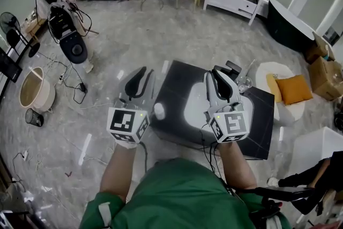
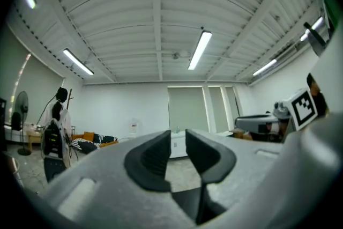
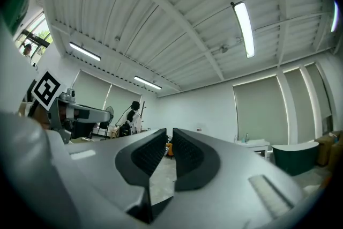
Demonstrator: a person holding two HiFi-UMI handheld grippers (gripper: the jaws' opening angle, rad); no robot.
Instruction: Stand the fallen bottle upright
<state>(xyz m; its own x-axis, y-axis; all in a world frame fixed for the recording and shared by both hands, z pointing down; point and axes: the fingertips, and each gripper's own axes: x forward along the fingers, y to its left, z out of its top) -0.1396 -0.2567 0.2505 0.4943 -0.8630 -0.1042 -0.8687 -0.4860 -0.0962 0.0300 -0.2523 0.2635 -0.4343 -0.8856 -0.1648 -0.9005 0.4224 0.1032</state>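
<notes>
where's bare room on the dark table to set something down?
Bare: the dark table's far-left stretch, seen between left gripper and right gripper, and its right side down to the near-right corner. Crowded: far-right corner, with a clear glass item and a dark object. Middle is lost in glare.

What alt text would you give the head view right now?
A person in green holds the left gripper and right gripper over a dark low table, jaws slightly apart and empty. A small clear object, possibly the bottle, sits beside the right gripper.
</notes>
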